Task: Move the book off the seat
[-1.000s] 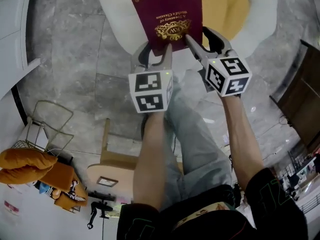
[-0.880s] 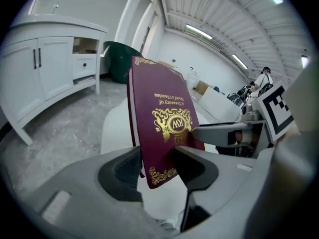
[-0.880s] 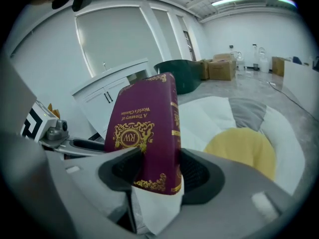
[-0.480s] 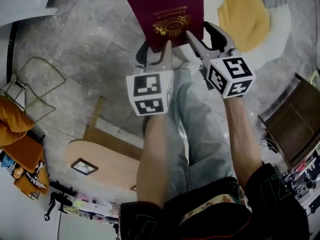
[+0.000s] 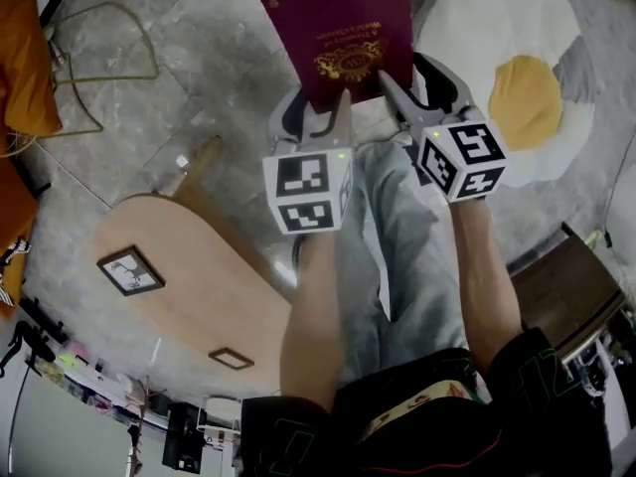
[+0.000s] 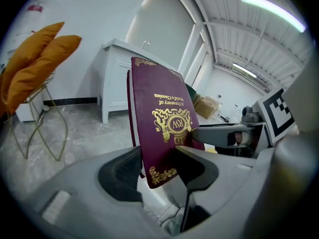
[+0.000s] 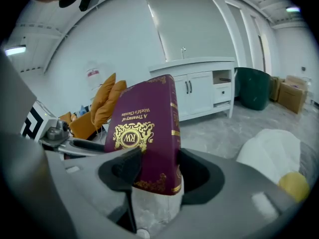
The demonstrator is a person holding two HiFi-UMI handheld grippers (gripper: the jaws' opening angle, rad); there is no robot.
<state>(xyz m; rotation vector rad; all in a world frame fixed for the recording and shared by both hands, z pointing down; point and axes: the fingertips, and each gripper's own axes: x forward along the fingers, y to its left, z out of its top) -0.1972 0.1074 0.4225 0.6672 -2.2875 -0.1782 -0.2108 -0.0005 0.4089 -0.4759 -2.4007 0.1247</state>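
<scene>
The left gripper (image 6: 157, 166) is closed on the lower edge of a maroon book (image 6: 162, 128). Its jaws are kept fairly wide apart by the thickness of the volume, and a pad is pressed against each cover. The right gripper (image 7: 154, 171) is clamped on the same lower edge, nearer the gold-banded spine, with its jaws likewise set wide around the book (image 7: 149, 128). In the head view the left gripper (image 5: 318, 107) and right gripper (image 5: 412, 82) are seen side by side beneath the book (image 5: 338, 28), which is held in the air with its gold title and crest upside down. The book is held clear of the seat (image 5: 517, 87), a white rounded cushion with a yellow centre that lies on the grey stone floor (image 5: 199, 87) to the right. Lower left, a rounded wooden tabletop (image 5: 169, 286) is seen, with a small picture frame (image 5: 129, 269) lying on it. Orange cushions (image 6: 35, 59) on a wire-frame chair (image 6: 45, 118) and a white cabinet (image 7: 199, 88) are visible farther off.
</scene>
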